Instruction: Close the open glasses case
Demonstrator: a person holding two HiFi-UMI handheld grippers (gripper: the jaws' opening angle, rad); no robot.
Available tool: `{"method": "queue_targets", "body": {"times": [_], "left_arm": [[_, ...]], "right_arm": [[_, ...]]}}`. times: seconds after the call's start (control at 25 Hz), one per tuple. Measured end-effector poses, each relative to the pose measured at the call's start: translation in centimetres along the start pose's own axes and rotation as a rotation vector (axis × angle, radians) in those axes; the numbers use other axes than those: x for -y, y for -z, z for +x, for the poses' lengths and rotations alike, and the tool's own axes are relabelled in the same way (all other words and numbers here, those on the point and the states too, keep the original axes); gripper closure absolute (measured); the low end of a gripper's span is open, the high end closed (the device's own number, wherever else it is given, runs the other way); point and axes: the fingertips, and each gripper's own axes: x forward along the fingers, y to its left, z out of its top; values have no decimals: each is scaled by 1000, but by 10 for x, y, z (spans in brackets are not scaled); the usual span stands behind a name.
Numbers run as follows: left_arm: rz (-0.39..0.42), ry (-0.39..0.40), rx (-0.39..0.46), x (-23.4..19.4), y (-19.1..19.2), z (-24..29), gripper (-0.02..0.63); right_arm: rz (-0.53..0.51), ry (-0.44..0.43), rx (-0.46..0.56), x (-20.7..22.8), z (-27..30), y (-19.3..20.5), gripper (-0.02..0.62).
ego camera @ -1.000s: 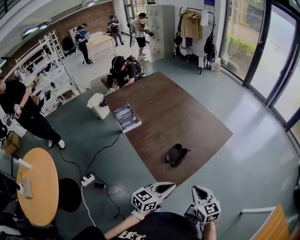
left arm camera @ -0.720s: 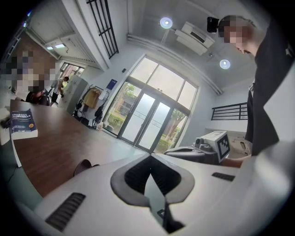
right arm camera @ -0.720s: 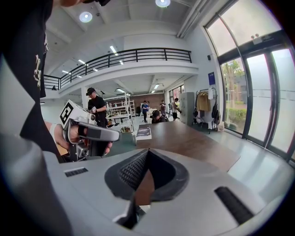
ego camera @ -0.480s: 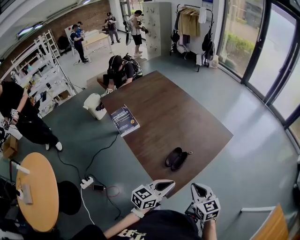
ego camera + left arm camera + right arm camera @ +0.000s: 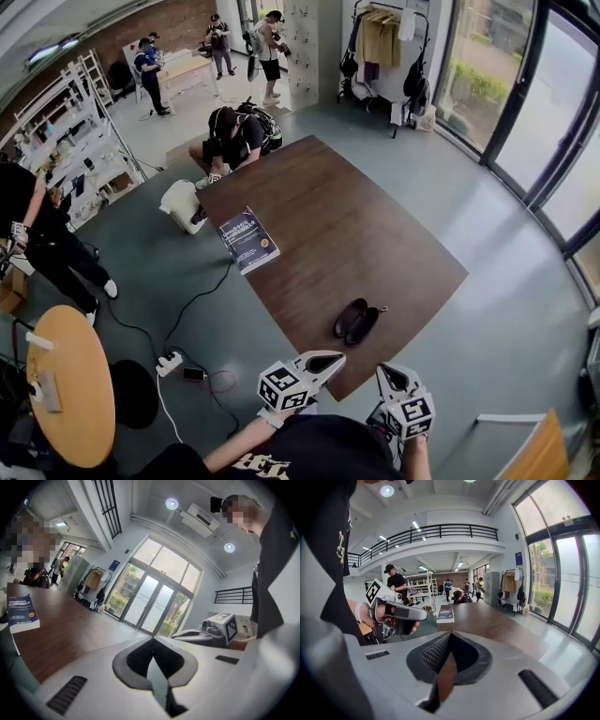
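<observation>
The open black glasses case (image 5: 356, 321) lies on the brown table (image 5: 375, 216) near its front corner, its two halves spread apart. My left gripper (image 5: 325, 358) hovers just short of the table's near edge, shut and empty. My right gripper (image 5: 393, 375) is beside it, off the table's corner, also shut with nothing in it. The case is ahead of both, apart from them. In the left gripper view the left gripper (image 5: 152, 641) points across the tabletop and the case is hidden. In the right gripper view the right gripper (image 5: 450, 634) faces the table, with the left gripper (image 5: 401, 613) at its left.
A dark blue book (image 5: 247, 240) lies on the table's left edge. A person (image 5: 234, 136) crouches at the far end beside a white bag (image 5: 183, 206). A power strip with cables (image 5: 169, 361) and a round wooden table (image 5: 61, 384) are on the floor at left.
Both grippers have moved forward toward the table's near edge, and the whole view has shifted with them. The jaws stay shut. The case has not moved.
</observation>
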Motion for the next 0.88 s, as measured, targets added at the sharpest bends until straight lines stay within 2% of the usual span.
{"method": "queue_targets", "body": {"times": [0.68, 0.88], "left_arm": [[-46, -40, 48, -90, -30, -47, 600], [-58, -31, 37, -110, -24, -51, 600]], "right_arm": [[-65, 0, -67, -22, 73, -39, 609], [-120, -18, -130, -31, 89, -28, 609]]}}
